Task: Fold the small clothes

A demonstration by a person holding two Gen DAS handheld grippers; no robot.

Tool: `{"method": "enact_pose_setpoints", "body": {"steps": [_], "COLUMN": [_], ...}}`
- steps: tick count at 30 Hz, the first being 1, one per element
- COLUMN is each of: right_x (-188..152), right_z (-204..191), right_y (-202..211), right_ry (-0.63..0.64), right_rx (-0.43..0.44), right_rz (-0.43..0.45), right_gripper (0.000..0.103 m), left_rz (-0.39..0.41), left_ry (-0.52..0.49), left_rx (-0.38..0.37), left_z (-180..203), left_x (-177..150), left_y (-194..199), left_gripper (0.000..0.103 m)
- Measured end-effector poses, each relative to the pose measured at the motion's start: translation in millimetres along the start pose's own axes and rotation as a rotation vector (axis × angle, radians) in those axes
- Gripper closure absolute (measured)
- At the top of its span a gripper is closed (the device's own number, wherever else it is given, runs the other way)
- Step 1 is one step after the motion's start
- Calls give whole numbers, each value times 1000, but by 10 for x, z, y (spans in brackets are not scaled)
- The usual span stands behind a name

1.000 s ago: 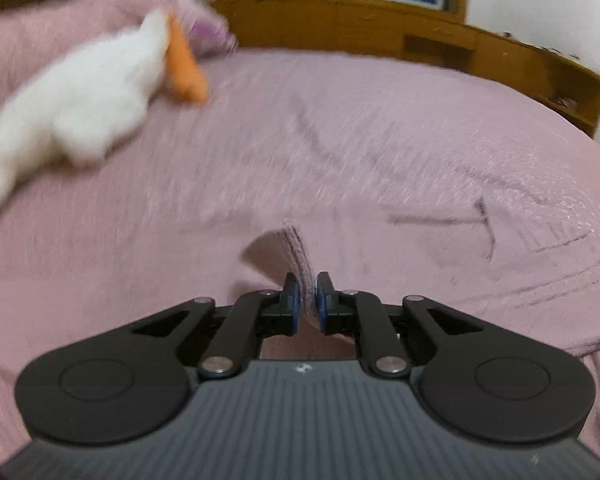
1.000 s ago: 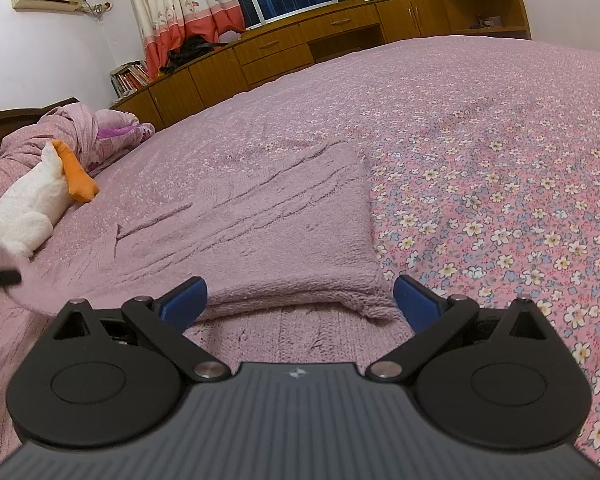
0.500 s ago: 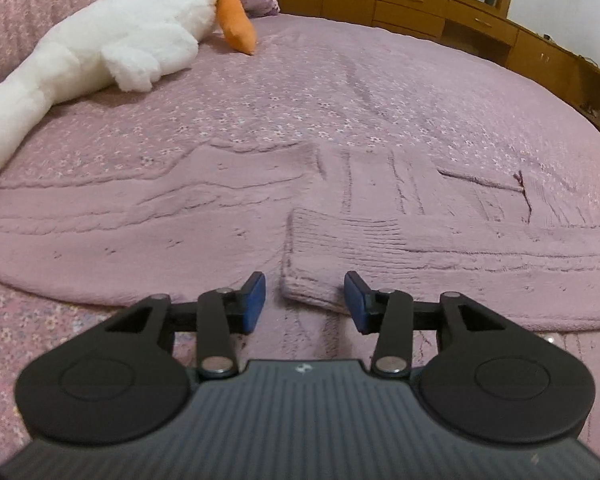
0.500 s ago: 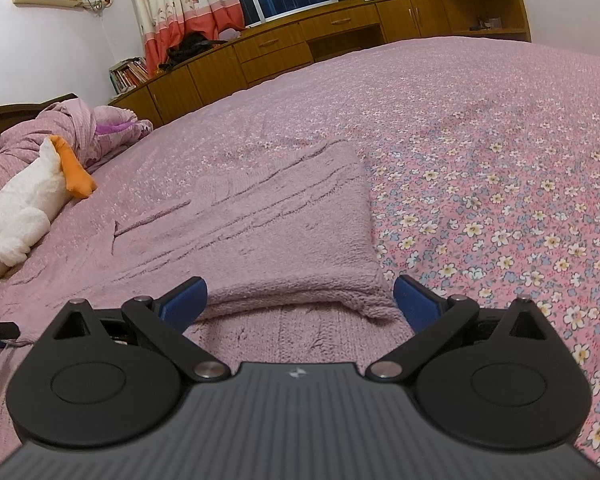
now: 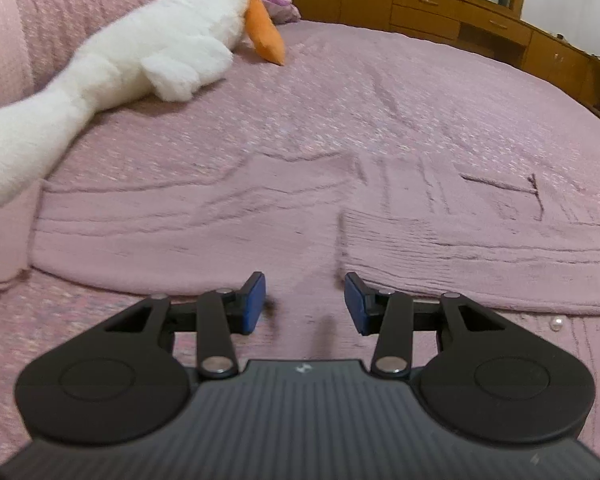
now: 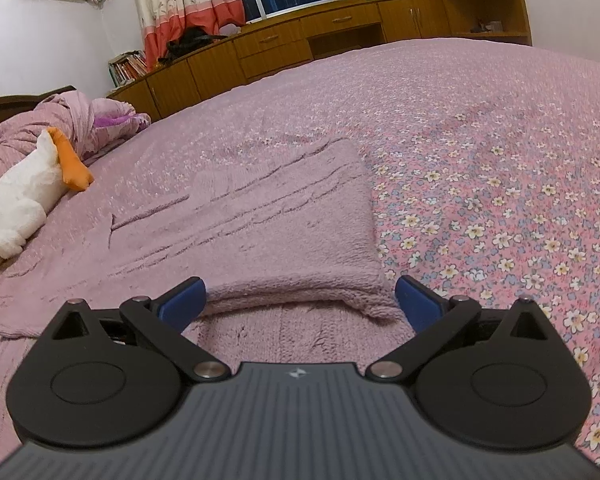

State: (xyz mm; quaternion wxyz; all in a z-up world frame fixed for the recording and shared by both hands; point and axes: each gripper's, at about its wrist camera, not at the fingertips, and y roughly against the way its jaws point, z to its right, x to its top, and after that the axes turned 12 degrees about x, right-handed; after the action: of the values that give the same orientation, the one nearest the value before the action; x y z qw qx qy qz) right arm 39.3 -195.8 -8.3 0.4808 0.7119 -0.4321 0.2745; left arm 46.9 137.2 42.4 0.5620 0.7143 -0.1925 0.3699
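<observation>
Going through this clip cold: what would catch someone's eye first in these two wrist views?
Probably the white plush goose with its orange beak, lying at the far left of the bed against the rumpled bedding. Next, the mauve knit sweater spread flat on the flowered bedspread, almost matching it in colour. Both the left gripper and right gripper hover open over it.

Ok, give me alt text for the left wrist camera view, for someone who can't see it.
The left gripper hangs open, nothing between its blue pads, over a mauve knitted sweater spread on a pink floral bedspread. A white plush goose with an orange beak lies at upper left.
</observation>
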Motion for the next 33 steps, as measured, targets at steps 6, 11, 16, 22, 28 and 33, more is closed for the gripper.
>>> {"method": "enact_pose_setpoints", "body": {"steps": [6,11,16,22,28,33], "right_x": [25,102,182,84,-139,-251], "right_z": [-66,-230,-466,-825,-963,-838], "right_y": [33,150,296,418,330,207], "right_ry": [23,28,49,157,208,171], "right_rx": [-14,-25,14,75,71,36], "right_rz": [-3,-4,14,2,-65,-100], "right_gripper": [0,0,0,0,0,0], "left_rz": [11,17,-3,-20,-52,-39], "left_ry": [38,49,88,152,206,215], "left_rx": [47,117,146,199,236,322], "left_z": [-361,-690,-961,-1198,-1384,-1521], "left_x": [57,96,98,29,7,21], "left_y": [103,121,79,-61,-280,-400], "left_gripper": [58,58,57,36,34,27]}}
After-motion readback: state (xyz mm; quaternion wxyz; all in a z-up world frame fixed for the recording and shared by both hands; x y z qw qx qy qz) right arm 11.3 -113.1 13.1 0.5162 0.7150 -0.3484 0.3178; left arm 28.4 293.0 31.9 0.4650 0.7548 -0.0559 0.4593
